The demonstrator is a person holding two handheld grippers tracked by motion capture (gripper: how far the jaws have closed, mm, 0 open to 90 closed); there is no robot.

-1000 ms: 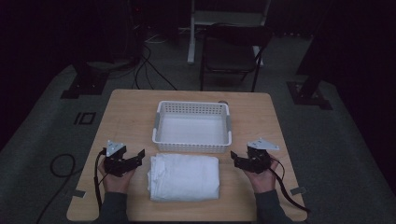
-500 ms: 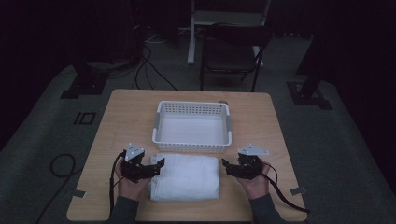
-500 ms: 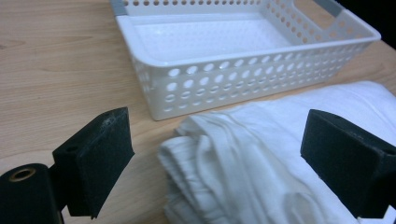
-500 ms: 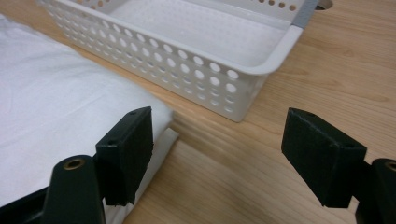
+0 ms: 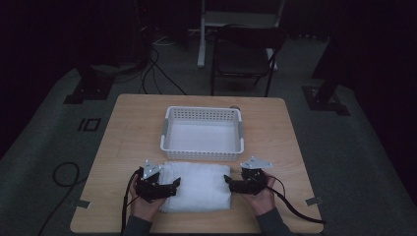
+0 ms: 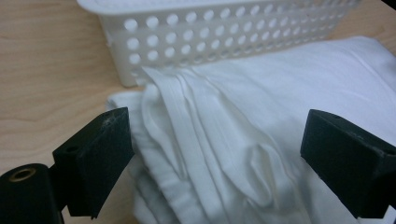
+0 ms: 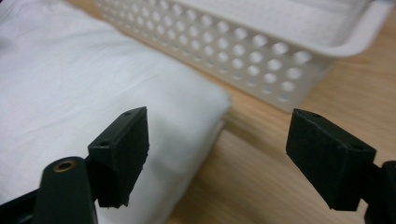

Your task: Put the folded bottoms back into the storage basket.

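My left tool [image 5: 173, 185] and right tool [image 5: 228, 182], both with jaws apart, flank the folded white cloth [image 5: 199, 186] lying on the wooden surface [image 5: 128, 132] just in front of the white basket [image 5: 202, 133].

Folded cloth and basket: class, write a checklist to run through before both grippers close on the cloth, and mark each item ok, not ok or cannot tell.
1. Left gripper open: ok, its fingers stand wide apart.
2. Right gripper open: ok, fingers wide apart.
3. Left gripper straddles the cloth: ok, the rumpled folds lie between its fingers in the left gripper view.
4. Right gripper straddles the cloth: not ok, in the right gripper view the cloth's edge lies by one finger and bare table fills most of the gap.
5. Basket empty: ok.
6. Cloth clear of the basket: cannot tell; it lies right against the near wall.
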